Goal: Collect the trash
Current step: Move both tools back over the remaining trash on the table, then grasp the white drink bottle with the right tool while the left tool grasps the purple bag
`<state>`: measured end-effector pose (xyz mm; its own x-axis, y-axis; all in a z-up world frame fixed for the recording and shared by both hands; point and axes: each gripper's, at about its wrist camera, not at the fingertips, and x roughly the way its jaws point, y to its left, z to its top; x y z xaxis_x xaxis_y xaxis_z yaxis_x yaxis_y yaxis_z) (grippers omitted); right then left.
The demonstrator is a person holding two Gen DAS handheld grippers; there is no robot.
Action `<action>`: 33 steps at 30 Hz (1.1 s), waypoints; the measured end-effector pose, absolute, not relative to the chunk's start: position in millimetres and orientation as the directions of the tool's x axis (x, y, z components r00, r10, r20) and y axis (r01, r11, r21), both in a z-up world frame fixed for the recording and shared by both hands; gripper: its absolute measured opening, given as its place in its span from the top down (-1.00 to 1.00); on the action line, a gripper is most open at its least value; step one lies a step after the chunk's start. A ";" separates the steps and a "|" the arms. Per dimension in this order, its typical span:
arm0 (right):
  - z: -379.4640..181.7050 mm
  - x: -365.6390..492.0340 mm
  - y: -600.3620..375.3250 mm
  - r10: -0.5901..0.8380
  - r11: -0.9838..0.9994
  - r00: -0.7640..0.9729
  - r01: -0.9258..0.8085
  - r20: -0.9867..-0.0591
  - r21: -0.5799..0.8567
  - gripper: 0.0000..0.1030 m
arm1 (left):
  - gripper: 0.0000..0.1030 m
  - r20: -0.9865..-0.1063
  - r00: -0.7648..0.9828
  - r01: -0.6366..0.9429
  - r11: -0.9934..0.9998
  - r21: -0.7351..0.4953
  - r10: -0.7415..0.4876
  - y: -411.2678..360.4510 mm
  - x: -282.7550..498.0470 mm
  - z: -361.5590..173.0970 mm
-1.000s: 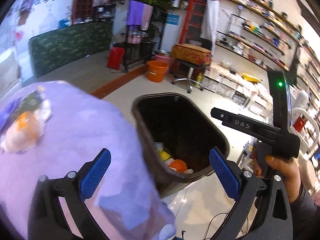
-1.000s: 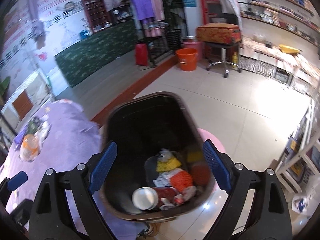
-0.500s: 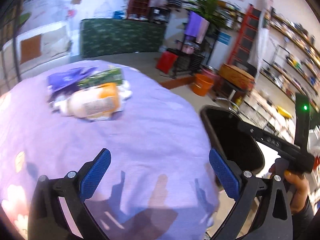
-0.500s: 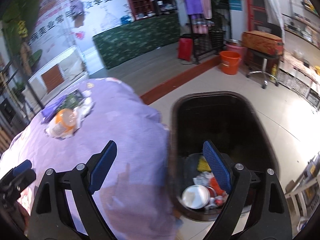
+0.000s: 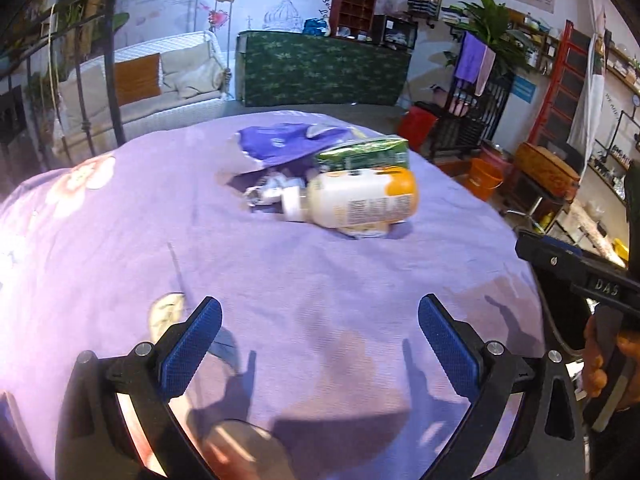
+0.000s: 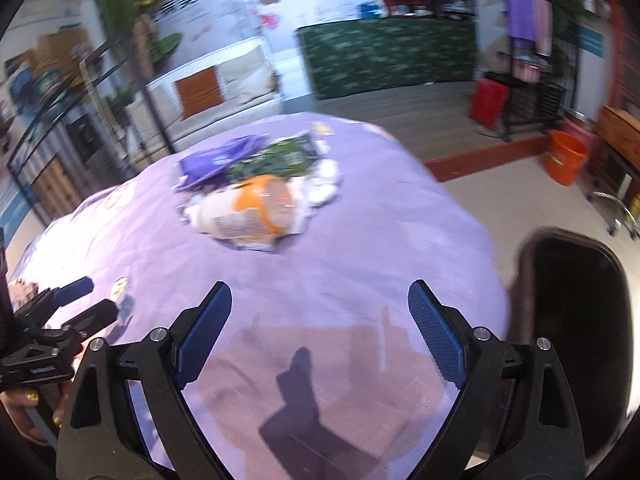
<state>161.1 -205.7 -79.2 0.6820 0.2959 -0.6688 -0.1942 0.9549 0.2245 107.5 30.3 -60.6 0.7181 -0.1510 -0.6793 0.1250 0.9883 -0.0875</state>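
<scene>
I am between pickups: both the left gripper (image 5: 320, 344) and the right gripper (image 6: 318, 328) hang with jaws released and nothing between them, above the near edge of the purple-clothed surface (image 5: 120, 240). The trash sits at twelve o'clock: a toppled bottle (image 5: 352, 202), a green packet (image 5: 362, 154) and a purple wrapper (image 5: 280, 144) bunched together. Next I judge a forward reach to straddle the bottle. The bin (image 6: 576, 304) waits at three o'clock, on the shop floor.
</scene>
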 end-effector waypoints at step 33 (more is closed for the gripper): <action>-120.4 298.3 -26.9 0.074 0.431 0.458 -0.816 -0.886 -0.385 -0.29 | -0.88 -0.730 0.660 0.075 0.983 -0.168 -0.175 90.3 136.5 -81.4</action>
